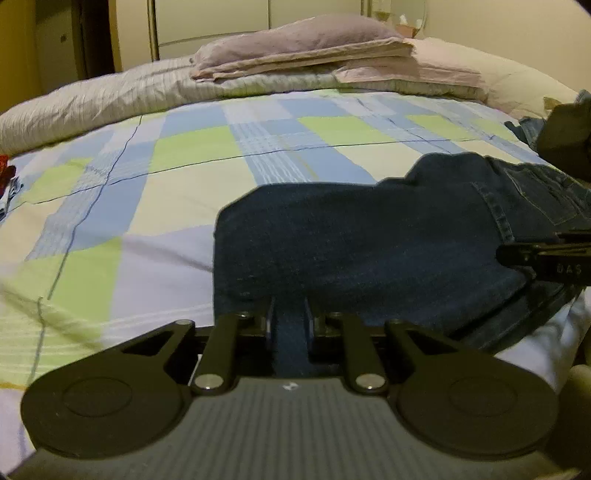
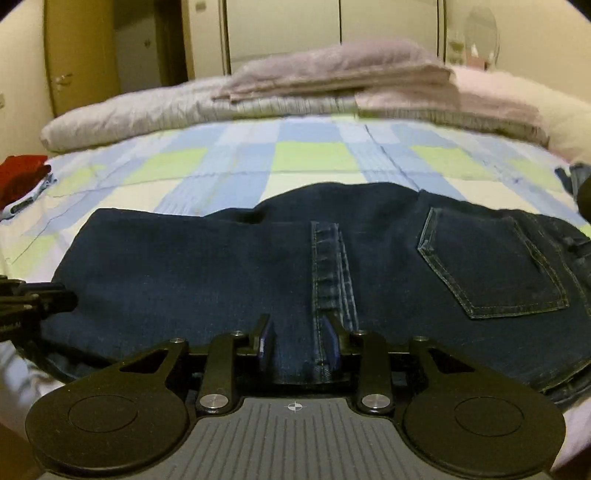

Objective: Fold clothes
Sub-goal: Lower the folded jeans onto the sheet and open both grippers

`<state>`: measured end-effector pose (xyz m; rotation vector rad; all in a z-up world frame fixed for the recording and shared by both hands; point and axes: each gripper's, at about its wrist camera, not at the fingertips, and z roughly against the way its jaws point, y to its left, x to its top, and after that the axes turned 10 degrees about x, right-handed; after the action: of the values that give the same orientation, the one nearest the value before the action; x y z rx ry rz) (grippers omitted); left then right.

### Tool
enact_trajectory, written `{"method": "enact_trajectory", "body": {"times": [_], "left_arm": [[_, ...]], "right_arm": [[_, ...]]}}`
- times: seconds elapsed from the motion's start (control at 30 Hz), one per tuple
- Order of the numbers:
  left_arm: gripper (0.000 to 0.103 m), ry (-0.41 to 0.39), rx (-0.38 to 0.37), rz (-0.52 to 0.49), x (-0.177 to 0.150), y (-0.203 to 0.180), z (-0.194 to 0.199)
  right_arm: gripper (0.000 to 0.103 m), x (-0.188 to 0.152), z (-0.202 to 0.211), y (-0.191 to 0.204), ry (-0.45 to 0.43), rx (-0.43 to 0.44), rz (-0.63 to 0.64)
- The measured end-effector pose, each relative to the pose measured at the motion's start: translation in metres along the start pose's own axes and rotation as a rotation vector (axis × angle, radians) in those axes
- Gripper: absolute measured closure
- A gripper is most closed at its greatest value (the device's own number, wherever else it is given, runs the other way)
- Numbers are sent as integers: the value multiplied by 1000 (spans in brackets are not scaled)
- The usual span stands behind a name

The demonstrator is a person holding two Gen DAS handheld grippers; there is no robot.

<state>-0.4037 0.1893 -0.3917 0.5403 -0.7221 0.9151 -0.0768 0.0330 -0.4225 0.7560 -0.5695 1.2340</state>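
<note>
Dark blue jeans (image 1: pixel 369 240) lie folded across the checked bedspread (image 1: pixel 184 147). My left gripper (image 1: pixel 290 321) is shut on a narrow pinch of denim at the near edge of the jeans. In the right wrist view the jeans (image 2: pixel 184 266) show a back pocket (image 2: pixel 495 258) and a stitched seam (image 2: pixel 328 266). My right gripper (image 2: pixel 299 341) stands open astride that seam, with flat denim between its blue pads (image 2: pixel 264 347). Each gripper shows at the edge of the other's view: the right one (image 1: pixel 535 254) and the left one (image 2: pixel 37 299).
A folded quilt (image 1: pixel 92 99) and lilac pillows (image 1: pixel 303 44) lie along the far side of the bed. Red clothing (image 2: pixel 22 177) sits at the left edge and more denim (image 1: pixel 528 129) at the right. Wardrobe doors (image 2: pixel 332 26) stand behind.
</note>
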Motion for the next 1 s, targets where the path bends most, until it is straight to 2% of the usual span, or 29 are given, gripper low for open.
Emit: {"method": "enact_trajectory", "body": {"times": [0.07,0.1,0.2,0.27,0.37,0.4,0.47,0.53,0.63,0.7,0.77,0.83,0.9,1.0], "left_arm": [[93,-47,-20,48,14,8,6],[93,-78,-35,69,21,12,9],[93,-109,-56,76,43,10,-6],[93,-96,-64,59,52,2,-29],[93,-19,-12,-13,44,-14,-70],[93,-17,-8,-22,39,-17,-76],[93,-37,2,-23,37,-16,-73],[93,-29,-14,10,37,-10,-71],[95,-45,-28,112,36,8,-50],[96,-87,7,128,29,17,-23],[96,-109,25,128,18,22,5],[96,-125,25,109,7,22,29],[96,-133,23,73,-8,14,47],[95,-24,81,19,-32,0,34]], "right_arm": [[70,8,8,-7,-31,25,-39],[70,18,7,-7,-75,35,-30],[70,38,-4,-8,-126,39,-5],[70,51,-28,-13,-116,27,0],[70,48,-54,-10,-52,-28,59],[70,44,-60,-10,-51,-54,89],[70,35,-72,-8,-50,-104,149],[70,32,-69,-13,-54,-88,127],[70,36,-59,-22,-47,-68,67],[70,32,-33,-19,-100,-46,52],[70,21,-4,-6,-140,-6,78],[70,6,17,4,-132,34,95],[70,-12,18,8,-104,30,106],[70,-37,19,13,-62,24,124]]}}
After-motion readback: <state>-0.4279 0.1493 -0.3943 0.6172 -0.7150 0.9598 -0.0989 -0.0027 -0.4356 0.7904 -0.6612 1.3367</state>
